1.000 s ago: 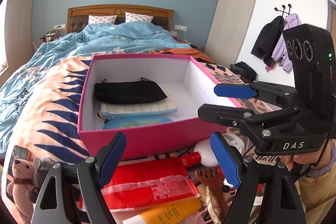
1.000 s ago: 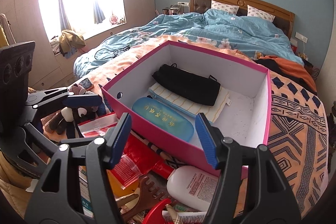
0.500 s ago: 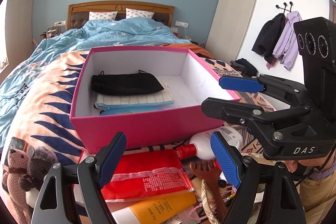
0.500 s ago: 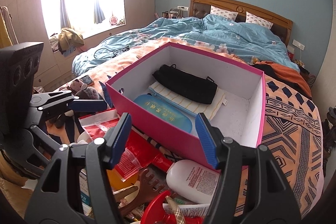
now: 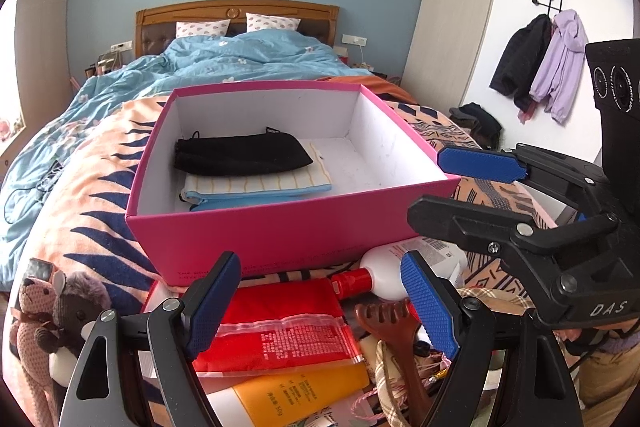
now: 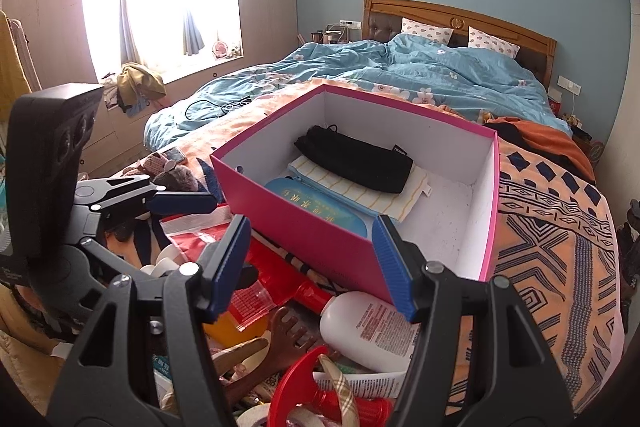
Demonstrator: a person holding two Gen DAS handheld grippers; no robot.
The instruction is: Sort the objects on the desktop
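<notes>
A pink box [image 5: 280, 239] [image 6: 320, 239] stands on the bed, holding a black pouch [image 5: 244, 155] [image 6: 356, 157], a striped cloth pouch [image 5: 256, 185] and a blue case [image 6: 320, 207]. In front of it lies a heap: a red packet [image 5: 276, 323], a white bottle with a red cap [image 5: 384, 271] [image 6: 376, 327], an orange tube [image 5: 296, 393] and a brown comb [image 5: 396, 331]. My left gripper [image 5: 320, 307] hangs open over the red packet, empty. My right gripper [image 6: 310, 263] is open and empty over the box's near wall.
Two small plush bears [image 5: 52, 315] lie left of the heap, and a phone [image 6: 176, 155] rests beyond them. A red plastic ring piece [image 6: 320, 387] and tape roll sit at the bottom of the right wrist view. Patterned blanket [image 6: 560, 247] spreads right of the box.
Both grippers have drawn back from the box, so more of the heap shows below them. Both jaws stand as they were.
</notes>
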